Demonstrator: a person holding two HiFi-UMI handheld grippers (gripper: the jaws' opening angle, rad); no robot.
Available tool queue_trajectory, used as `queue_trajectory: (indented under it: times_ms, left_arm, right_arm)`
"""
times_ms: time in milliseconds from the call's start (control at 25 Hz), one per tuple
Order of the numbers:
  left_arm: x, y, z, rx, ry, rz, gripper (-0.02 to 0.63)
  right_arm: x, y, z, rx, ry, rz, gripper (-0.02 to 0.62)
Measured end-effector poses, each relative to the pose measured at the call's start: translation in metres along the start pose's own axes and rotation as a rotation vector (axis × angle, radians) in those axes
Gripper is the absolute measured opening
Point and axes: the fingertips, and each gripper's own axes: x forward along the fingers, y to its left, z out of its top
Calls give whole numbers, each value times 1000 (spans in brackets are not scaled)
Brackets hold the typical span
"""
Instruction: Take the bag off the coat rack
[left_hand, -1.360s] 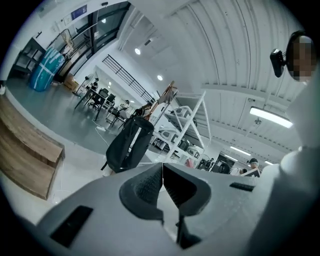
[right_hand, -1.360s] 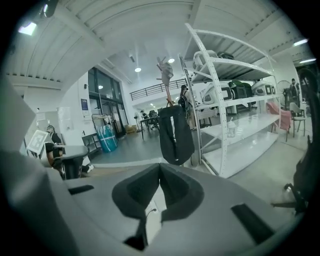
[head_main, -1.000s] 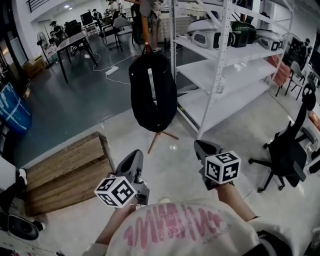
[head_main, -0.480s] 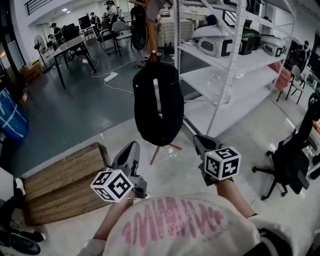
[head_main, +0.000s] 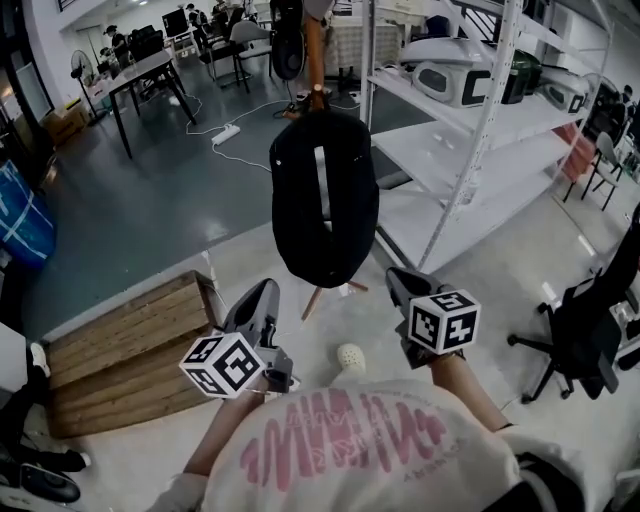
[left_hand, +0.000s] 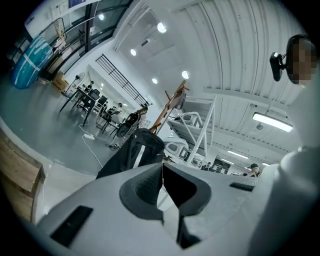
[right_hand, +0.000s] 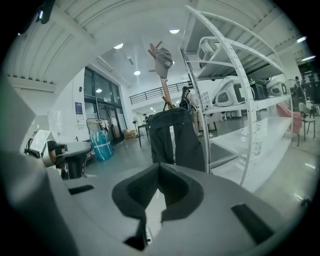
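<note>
Since the earlier frames the bag (head_main: 325, 200) has grown larger in the head view and has been brought nearer to both claws. A small white lump (head_main: 350, 356) on the floor has also come into sight between the arms.

In the head view the bag, black with a pale stripe down its middle, is seen hanging on the rack (head_main: 317, 55). Its top is at the pole and its bottom is above the rack's splayed feet. The left claw (head_main: 266, 292) is held below and left of the bag, and the right claw (head_main: 396, 278) below and right of it. Both are near the bag's lower end, yet neither is touching it. White shelves (head_main: 470, 150) are seen just right of the bag, a wooden pallet (head_main: 130, 345) on the floor to the left, and a chair (head_main: 585, 325) at far right.

In the left gripper view the jaws are shown pressed together with nothing between them. The bag is seen beyond the tips, a little to their left and apart from them. The rack's pole is seen slanting up above the bag to its pegs, which are cropped in the head view.

In the right gripper view the jaws are likewise closed and empty. The bag is seen straight ahead above the tips, apart from them. A grey cap (right_hand: 163, 61) is shown on the rack's top, which is not seen from above. The pallet and the rack's feet, plain in the head view, are not shown here.
</note>
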Motion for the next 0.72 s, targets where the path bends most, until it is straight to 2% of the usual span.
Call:
queue_trajectory:
  times_ms: [360,720]
  left_arm:
    - [63,29,35,-3,-56,48,5]
    - [133,40,81,78,-135,62,5]
  right_arm:
    - [64,-35,45,-12,-14,44,6]
    - [116,-84,124,-29,-122,101,6]
